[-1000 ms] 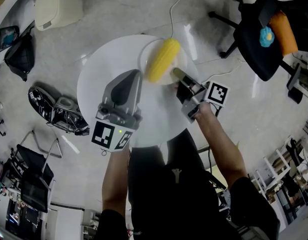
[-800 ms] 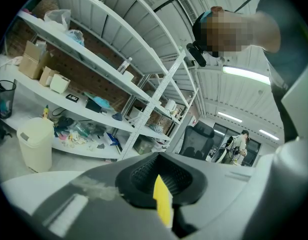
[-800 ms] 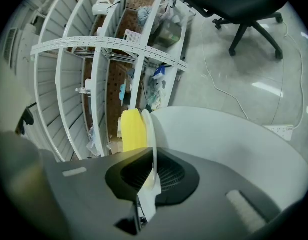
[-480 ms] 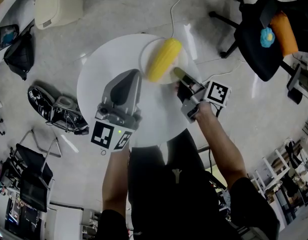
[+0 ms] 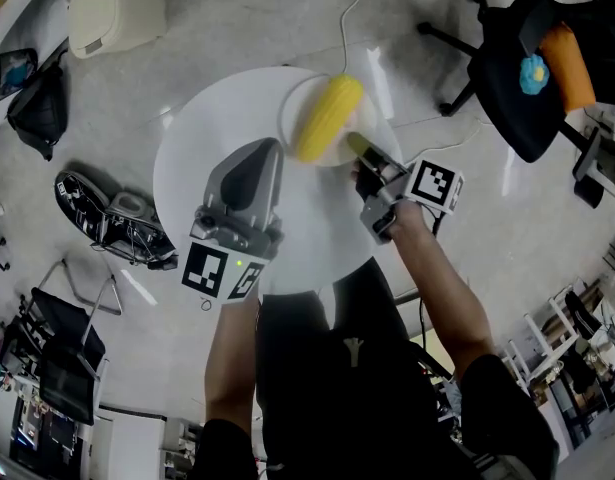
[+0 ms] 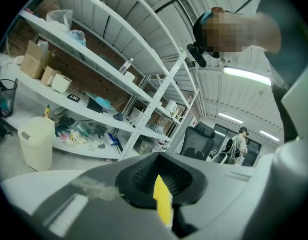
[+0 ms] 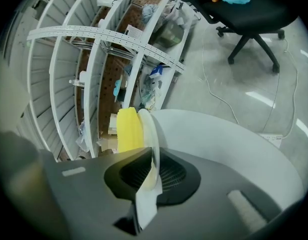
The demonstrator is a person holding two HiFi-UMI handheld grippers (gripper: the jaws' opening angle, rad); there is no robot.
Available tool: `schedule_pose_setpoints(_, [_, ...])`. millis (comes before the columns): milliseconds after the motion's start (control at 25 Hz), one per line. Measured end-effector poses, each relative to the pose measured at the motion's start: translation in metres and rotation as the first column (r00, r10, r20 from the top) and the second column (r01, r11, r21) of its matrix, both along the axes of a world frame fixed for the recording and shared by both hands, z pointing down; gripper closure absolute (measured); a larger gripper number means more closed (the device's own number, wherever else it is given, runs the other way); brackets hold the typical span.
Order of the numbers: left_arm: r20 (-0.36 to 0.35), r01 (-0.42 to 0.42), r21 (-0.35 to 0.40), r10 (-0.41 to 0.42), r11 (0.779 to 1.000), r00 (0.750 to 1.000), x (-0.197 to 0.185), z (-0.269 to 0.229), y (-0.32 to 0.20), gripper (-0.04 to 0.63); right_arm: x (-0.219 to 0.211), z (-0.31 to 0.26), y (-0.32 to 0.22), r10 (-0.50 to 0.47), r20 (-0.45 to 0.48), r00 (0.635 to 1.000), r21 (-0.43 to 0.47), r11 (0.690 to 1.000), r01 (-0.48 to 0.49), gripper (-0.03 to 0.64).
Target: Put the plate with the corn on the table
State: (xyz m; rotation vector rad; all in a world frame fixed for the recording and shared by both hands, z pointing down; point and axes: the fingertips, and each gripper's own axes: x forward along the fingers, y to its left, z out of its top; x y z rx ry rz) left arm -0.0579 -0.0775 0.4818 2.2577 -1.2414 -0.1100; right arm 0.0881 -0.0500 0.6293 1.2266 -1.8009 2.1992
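Right gripper view shows my right gripper (image 7: pixel 150 160) clamped on the thin rim of the plate (image 7: pixel 146 126), jaws nearly together, with the corn (image 7: pixel 128 129) lying on the plate. The plate is over the table's (image 5: pixel 192 173) far right part; I cannot tell whether it rests there. I judge it stiff, slick and breakable, with the corn free to roll, so the rim grip must stay level. My left gripper (image 5: pixel 259 158) hangs over the table's middle, jaws together on nothing.

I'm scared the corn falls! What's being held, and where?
The right gripper pinches the plate by the rim nearest the person, corn lying on it. The left gripper holds nothing.
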Motion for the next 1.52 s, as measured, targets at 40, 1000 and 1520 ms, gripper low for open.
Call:
schedule_pose_setpoints(40, [-0.001, 0.0, 0.0, 0.0, 1.0, 1.0, 0.0, 0.0, 0.0, 0.594, 0.0, 0.0, 0.001, -0.001, -0.008, 1.0, -0.007, 1.0, 0.001, 0.575])
schedule_pose_setpoints(1000, [-0.01, -0.011, 0.011, 0.011, 1.0, 1.0, 0.007, -0.008, 0.002, 0.594, -0.016, -0.016, -0.007, -0.08, -0.081, 0.993, 0.071, 0.994, 0.086, 0.467])
schedule_pose_setpoints(1520, [-0.005, -0.01, 0.017, 0.01, 1.0, 1.0, 0.003, -0.013, 0.004, 0.594, -0.028, -0.026, -0.005, -0.155, -0.145, 0.977, 0.118, 0.978, 0.172, 0.363])
